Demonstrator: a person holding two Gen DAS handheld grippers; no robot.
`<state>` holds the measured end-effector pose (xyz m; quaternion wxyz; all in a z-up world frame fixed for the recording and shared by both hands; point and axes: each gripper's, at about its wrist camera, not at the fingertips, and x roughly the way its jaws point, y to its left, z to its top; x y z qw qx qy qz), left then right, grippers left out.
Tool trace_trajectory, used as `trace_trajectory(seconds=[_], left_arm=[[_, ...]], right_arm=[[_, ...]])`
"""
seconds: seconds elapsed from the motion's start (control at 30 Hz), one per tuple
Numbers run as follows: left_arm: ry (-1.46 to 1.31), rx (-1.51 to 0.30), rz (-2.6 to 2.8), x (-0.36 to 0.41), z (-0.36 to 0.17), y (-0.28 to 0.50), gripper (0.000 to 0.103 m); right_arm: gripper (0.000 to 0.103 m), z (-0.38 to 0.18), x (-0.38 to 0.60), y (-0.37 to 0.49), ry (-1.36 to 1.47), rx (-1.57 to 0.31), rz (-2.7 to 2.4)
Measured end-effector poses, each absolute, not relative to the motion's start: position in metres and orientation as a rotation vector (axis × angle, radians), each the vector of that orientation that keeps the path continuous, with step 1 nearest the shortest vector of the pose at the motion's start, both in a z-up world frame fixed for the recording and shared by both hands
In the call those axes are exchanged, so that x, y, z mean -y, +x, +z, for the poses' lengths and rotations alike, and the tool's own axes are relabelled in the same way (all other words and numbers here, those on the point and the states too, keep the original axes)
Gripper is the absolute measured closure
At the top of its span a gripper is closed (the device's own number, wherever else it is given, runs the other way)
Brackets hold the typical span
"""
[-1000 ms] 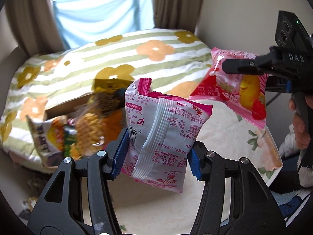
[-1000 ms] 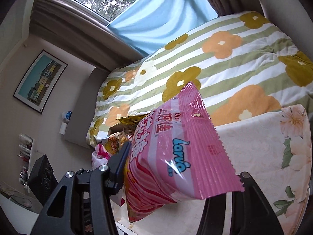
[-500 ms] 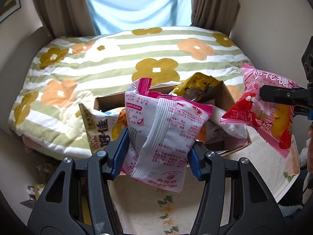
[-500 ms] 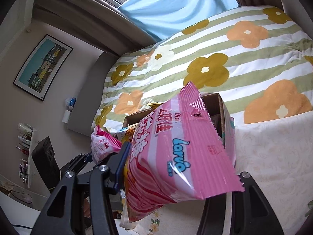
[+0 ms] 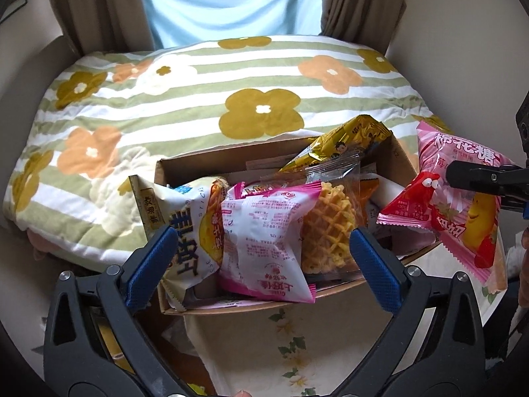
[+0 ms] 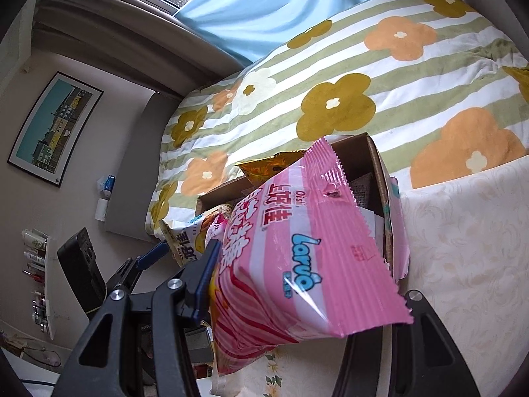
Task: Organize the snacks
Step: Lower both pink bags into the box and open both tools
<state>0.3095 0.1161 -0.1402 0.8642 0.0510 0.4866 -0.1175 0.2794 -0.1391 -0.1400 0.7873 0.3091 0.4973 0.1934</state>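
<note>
Cream packet (image 5: 185,231): was seen leaning at the left end of the cardboard box (image 5: 198,168), upright among the other snacks.
Left gripper (image 5: 261,258): its jaws had just been opened wide; nothing was gripped, and the blue pads (image 5: 150,266) were held clear on either side.
White-and-pink packet (image 5: 264,248): was found resting in the box's near side, between the spread fingers, touched by neither pad.
Waffle snack (image 5: 327,228): was lodged just right of it, inside the box.
Right gripper (image 6: 297,297): was kept clamped on the pink marshmallow bag (image 6: 297,258), which was held above the box's right end.
</note>
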Motion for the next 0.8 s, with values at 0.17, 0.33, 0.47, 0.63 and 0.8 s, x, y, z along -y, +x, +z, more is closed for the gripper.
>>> trace_trajectory(seconds=[0.17,0.33,0.47,0.63,0.8], left_arm=[[0.066,-1.007,-0.233,-0.117,-0.13,0.302,0.0],[0.075,-1.003,-0.211,-0.116,-0.126,0.297,0.0],[0.062,-1.002,-0.213,-0.115,-0.125,0.29,0.0],[0.047,-0.998,-0.206,-0.116,-0.123,0.283,0.0],[0.048,-0.985,-0.203,-0.119,-0.118,0.274,0.0]], right_arm=[[0.052,-0.137,0.13,0.293,0.681,-1.078,0.439],[0.023,-0.139,0.107,0.313,0.45,-1.178,0.323],[0.015,-0.134,0.106,0.306,0.314,-1.128,0.275],[0.015,-0.134,0.113,0.299,0.33,-1.128,0.278],[0.015,-0.13,0.114,0.285,0.343,-1.122,0.278]])
